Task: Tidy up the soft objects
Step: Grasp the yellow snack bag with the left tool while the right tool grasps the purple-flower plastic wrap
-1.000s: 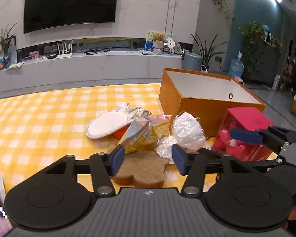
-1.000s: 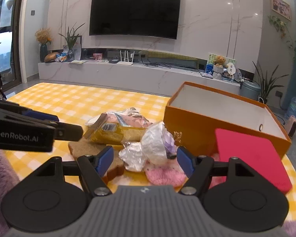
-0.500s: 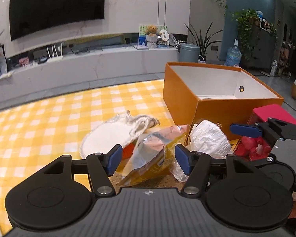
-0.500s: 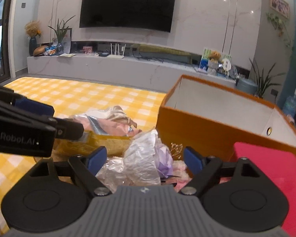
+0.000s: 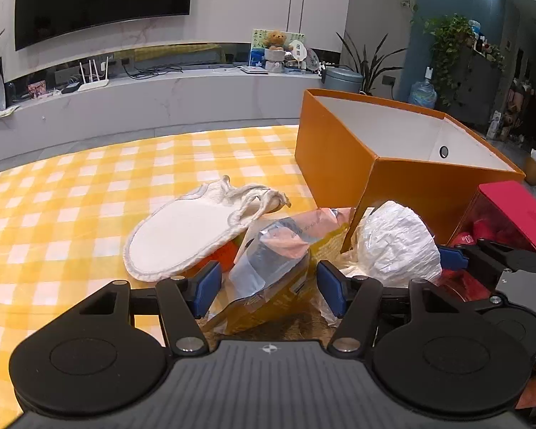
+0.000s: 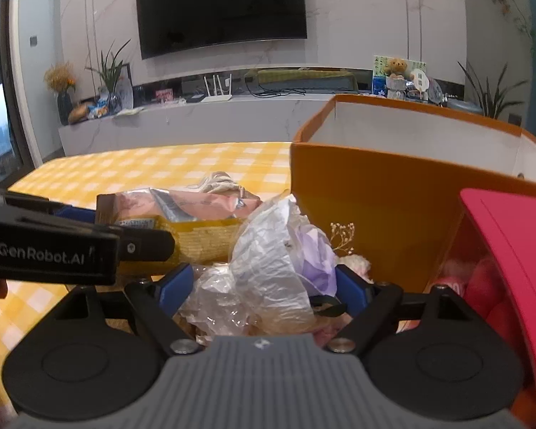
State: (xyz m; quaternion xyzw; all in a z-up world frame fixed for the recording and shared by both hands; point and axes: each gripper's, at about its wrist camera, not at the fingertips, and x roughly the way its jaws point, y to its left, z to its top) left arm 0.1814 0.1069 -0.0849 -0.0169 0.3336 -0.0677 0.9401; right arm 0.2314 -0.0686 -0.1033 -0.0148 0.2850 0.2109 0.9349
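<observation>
**Soft pile sits between both sets of fingers, box just beyond**

Snack bag, yellow with a crinkled clear-and-pink top, lies straight ahead of the left gripper, its body already between the parted blue pads, which do not yet press on it. Its long axis runs away from this gripper and slightly to the right, toward the orange box, so the jaws straddle it across its narrow width. The left gripper is plainly the nearer one for this item.

The right gripper is likewise spread wide, with a white plastic-wrapped bundle lodged between its pads; whether either pad touches the wrap is hard to tell from this close fisheye view. In its own camera, the left gripper's finger crosses on the left, just beside the snack bag's end.

Left and forward of the left gripper lies a white slipper, sole up, partly over something orange. To the right stands a red-lidded container, near the right gripper's finger.

Room is tight: the two tools are close together, and the box's near corner stands just behind the pile. The checked tablecloth to the left is open, and the box mouth lies ahead and above, so lifting upward looks the freest path.
</observation>
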